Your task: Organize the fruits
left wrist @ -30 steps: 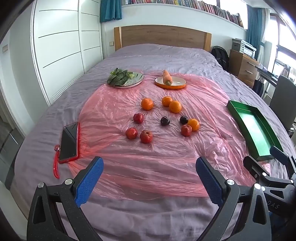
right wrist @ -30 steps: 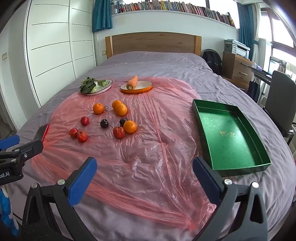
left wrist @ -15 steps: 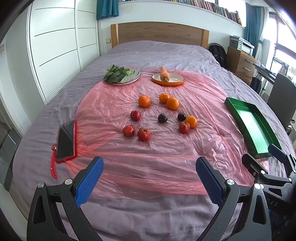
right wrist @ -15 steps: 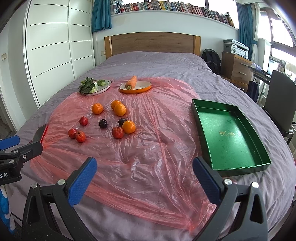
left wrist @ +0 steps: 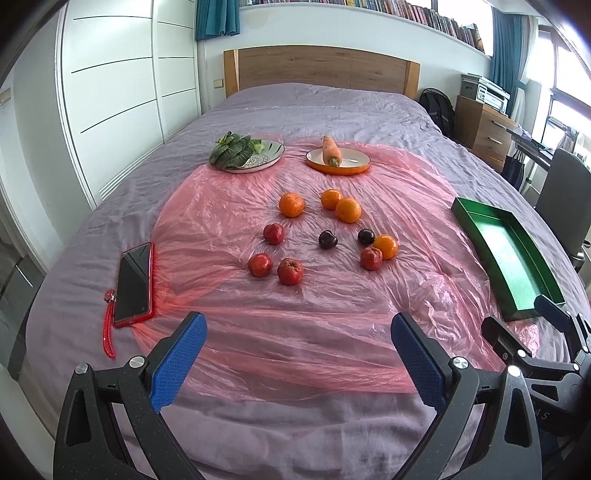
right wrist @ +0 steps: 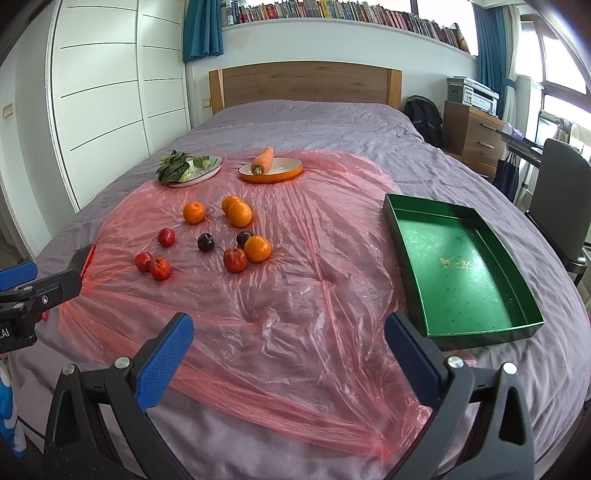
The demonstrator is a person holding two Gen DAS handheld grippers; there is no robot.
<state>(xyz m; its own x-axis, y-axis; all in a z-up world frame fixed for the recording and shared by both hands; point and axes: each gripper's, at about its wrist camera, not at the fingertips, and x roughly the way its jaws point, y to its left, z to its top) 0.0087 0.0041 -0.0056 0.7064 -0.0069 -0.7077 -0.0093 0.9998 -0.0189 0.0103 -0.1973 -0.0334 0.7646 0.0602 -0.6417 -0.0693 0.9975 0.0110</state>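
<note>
Right wrist view: right gripper (right wrist: 288,354) wide open, empty; fruit cluster (right wrist: 236,258) ahead-left, green tray (right wrist: 532,314) right, long axis near-far. Left gripper (left wrist: 295,354) open, nearer red fruits (left wrist: 290,271).

Purple-covered bed (right wrist: 314,122), wooden headboard (right wrist: 304,83), white wardrobe (right wrist: 103,96), teal curtains (right wrist: 202,29), bookshelf (right wrist: 340,11), wooden dresser (right wrist: 472,142)

Fruits (left wrist: 325,236) on sheet (left wrist: 295,332), tray (right wrist: 458,269) right, plates (right wrist: 271,170) behind.

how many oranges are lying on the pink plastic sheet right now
4. One orange sits alone at the far left, two touch behind the middle, and one lies nearest the green tray. None seems hidden.
</note>
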